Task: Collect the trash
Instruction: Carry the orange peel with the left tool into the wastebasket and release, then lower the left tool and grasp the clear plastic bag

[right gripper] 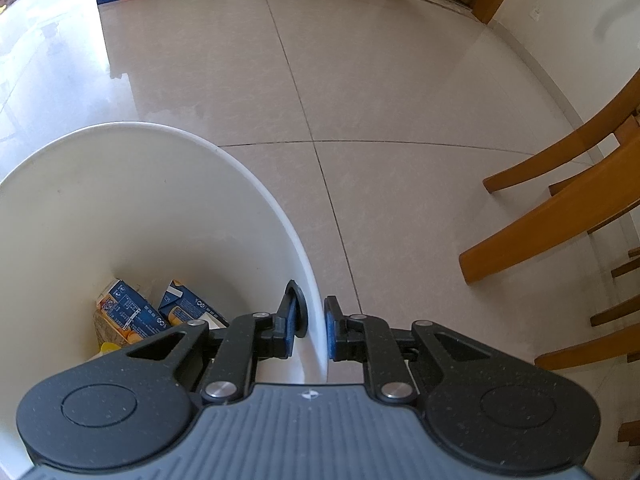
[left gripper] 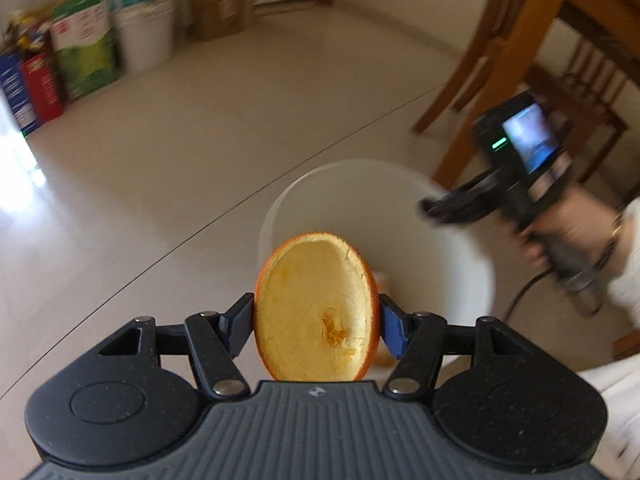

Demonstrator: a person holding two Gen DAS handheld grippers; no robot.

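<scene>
Left gripper (left gripper: 316,322) clamps orange peel (left gripper: 316,308), right gripper (right gripper: 314,330) pinches bin (right gripper: 256,184) wall; carton (right gripper: 128,316) print seemingly unreadable

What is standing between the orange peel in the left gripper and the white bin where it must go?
Nothing visible. The left gripper holds the orange peel above the open white bin; the right gripper clamps only the bin's rim, at the side.

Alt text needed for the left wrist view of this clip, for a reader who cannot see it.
The left gripper holds a hollow orange peel half between its blue pads, above a white bin on a tiled floor. At right, a hand holds the right gripper at the bin's rim; wooden chairs stand behind.
</scene>
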